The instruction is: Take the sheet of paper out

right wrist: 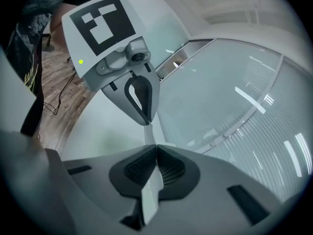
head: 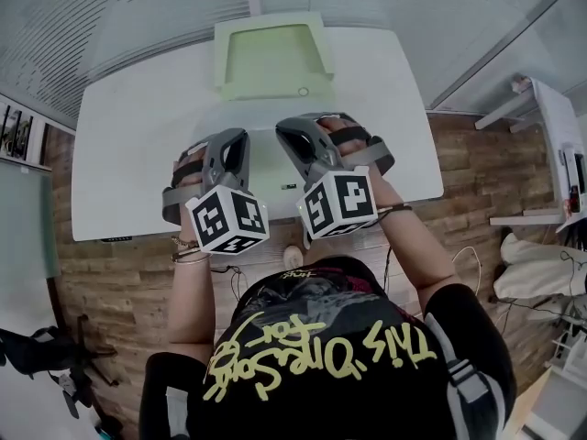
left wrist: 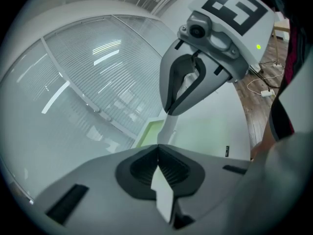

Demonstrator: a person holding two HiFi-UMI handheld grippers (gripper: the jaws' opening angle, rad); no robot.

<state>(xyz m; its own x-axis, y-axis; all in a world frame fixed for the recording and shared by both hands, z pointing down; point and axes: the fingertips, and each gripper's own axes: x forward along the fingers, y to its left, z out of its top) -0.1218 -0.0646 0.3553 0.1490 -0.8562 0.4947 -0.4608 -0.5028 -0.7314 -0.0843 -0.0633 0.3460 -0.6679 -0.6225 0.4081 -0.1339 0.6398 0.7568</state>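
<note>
Sheet of paper (left wrist: pixel 165 196) is caught in both tools at once. The left gripper (left wrist: pixel 157 148) has its jaws pressed together on one edge, and a white strip shows edge-on between the ribbed pads. The right gripper (right wrist: pixel 155 148) is closed in the same way on the other side, with a white sliver running down through its pads. In each gripper view the sheet stretches as a narrow band from that gripper's jaws to the tips of the other gripper, so it hangs between the two above the white table (head: pixel 138 154) and does not rest on it. From the head view the grippers sit side by side over the near half of the table, tips angled towards each other. The sheet itself is hard to make out there.

A pale green folder (head: pixel 275 58) lies at the far edge of the table, beyond both grippers and apart from them. A wooden floor (head: pixel 128 273) runs around the table, and a glass wall with blinds (left wrist: pixel 98 67) stands past its far side.
</note>
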